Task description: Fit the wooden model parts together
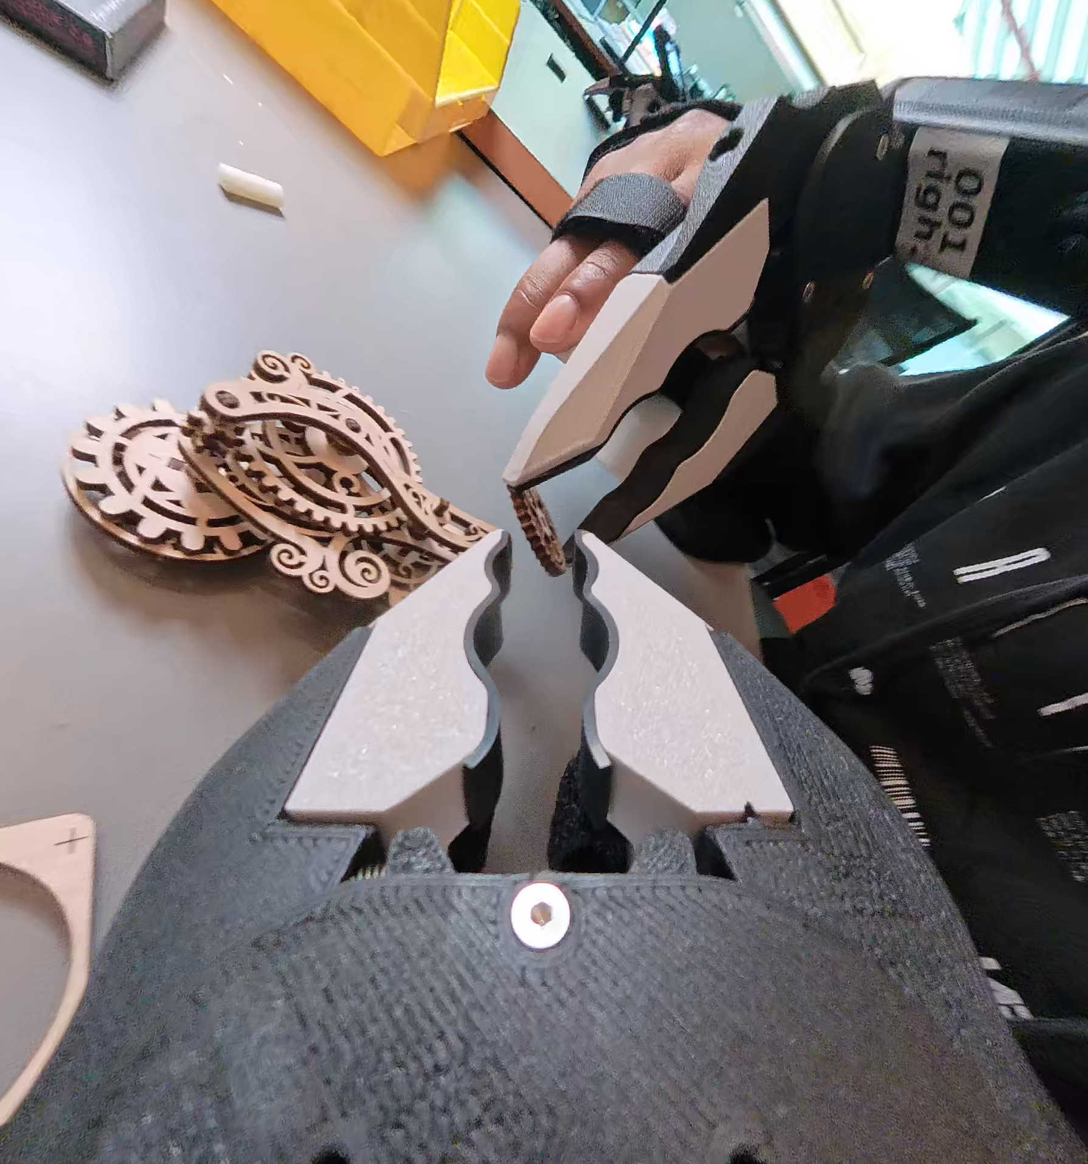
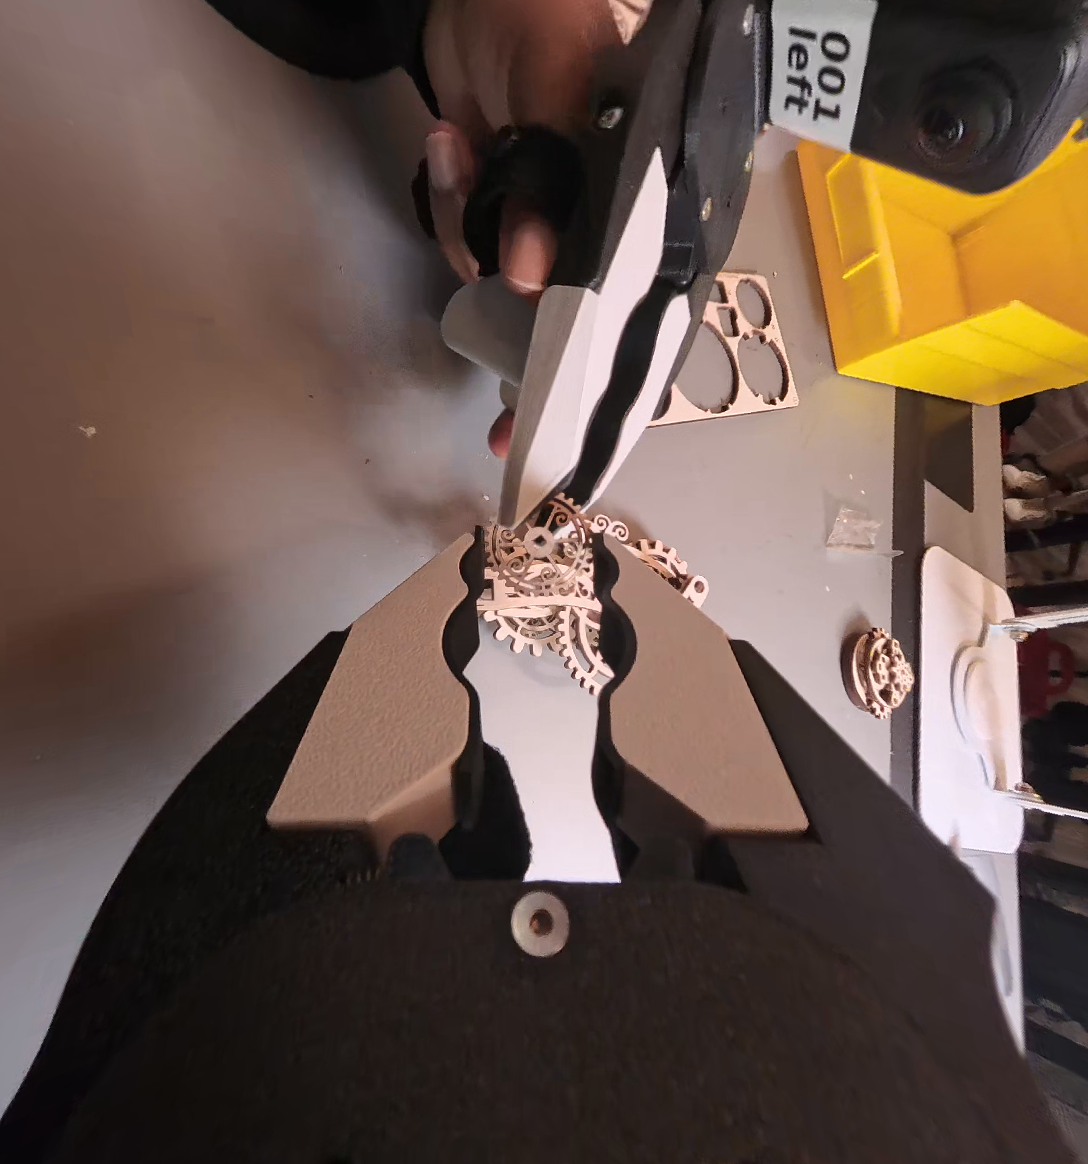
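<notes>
A small wooden gear [image 1: 538, 535] hangs in the air above the grey table [image 1: 151, 283], seen edge-on in the left wrist view. My right gripper [image 2: 536, 538] is shut on its toothed rim. The gear's face, with a square hub hole, shows in that view [image 2: 538, 542]. My left gripper [image 1: 540, 551] is open. Its fingertips [image 1: 497, 554] straddle the gear's two faces, with a gap showing beside it. In the right wrist view the left gripper [image 2: 548, 510] comes down from above. The ornate wooden gear model [image 1: 277, 466] lies on the table to the left, and behind the gear in the right wrist view [image 2: 548, 630].
A yellow bin [image 2: 970, 283] and a wooden sheet with cut-out holes [image 2: 737, 353] lie beyond. A small round wooden part [image 2: 878, 674] and a white tray [image 2: 963, 693] sit at the right. A sheet corner [image 1: 25, 882] and a white stub [image 1: 251, 189] are near. Less than 4 cm separates the two grippers' tips. Both grippers' tips are roughly 20 cm from the white stub [image 1: 251, 189].
</notes>
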Tool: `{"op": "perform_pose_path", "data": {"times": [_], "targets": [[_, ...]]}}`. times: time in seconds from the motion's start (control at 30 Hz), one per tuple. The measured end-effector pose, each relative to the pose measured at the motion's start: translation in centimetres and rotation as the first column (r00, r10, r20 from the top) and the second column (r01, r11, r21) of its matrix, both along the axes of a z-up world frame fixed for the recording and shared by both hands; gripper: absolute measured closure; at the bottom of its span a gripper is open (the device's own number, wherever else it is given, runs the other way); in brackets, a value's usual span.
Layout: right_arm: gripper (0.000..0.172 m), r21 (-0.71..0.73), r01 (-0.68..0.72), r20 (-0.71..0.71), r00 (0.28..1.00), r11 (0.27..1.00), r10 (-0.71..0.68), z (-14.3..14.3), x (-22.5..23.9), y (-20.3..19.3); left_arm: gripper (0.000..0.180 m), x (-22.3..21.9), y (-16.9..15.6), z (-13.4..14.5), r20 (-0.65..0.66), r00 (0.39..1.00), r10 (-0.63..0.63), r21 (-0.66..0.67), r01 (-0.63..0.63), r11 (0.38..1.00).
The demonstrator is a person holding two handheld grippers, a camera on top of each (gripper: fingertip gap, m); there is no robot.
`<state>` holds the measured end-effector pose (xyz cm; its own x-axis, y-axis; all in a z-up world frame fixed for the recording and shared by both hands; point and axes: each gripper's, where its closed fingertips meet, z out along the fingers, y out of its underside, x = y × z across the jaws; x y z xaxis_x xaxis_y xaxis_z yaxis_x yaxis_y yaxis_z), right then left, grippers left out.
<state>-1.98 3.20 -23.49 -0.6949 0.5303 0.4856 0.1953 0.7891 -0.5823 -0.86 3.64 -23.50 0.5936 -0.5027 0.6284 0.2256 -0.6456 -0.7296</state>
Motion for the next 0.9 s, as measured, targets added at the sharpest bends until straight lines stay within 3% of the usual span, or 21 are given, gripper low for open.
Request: {"op": "perform_pose_path", "data": {"times": [0.23, 0.4, 0.63, 0.9], "targets": [[0.139, 0.037, 0.017, -0.021, 1.0, 0.999, -0.016, 0.0, -0.1, 0.3, 0.177, -0.3, 0.5, 0.2, 0.151, 0.986, 0.068, -0.077, -0.057, 0.995], [0.139, -0.099, 0.157, -0.06, 0.985, 0.983, -0.164, 1.5, -1.4, 1.6, 0.179, -1.9, 1.5, 1.5, 0.272, 0.945, 0.181, -0.057, -0.172, 0.984], [0.131, -0.239, 0.279, -0.068, 0.951, 0.93, -0.303, 2.4, -2.9, 2.5, 0.179, -3.6, 2.4, 2.5, 0.348, 0.892, 0.288, -0.006, -0.305, 0.952], [0.14, -0.227, 0.3, -0.093, 0.94, 0.926, -0.328, 2.3, -3.4, 2.7, 0.179, -4.0, 2.5, 2.9, 0.389, 0.867, 0.313, 0.001, -0.34, 0.94]]}}
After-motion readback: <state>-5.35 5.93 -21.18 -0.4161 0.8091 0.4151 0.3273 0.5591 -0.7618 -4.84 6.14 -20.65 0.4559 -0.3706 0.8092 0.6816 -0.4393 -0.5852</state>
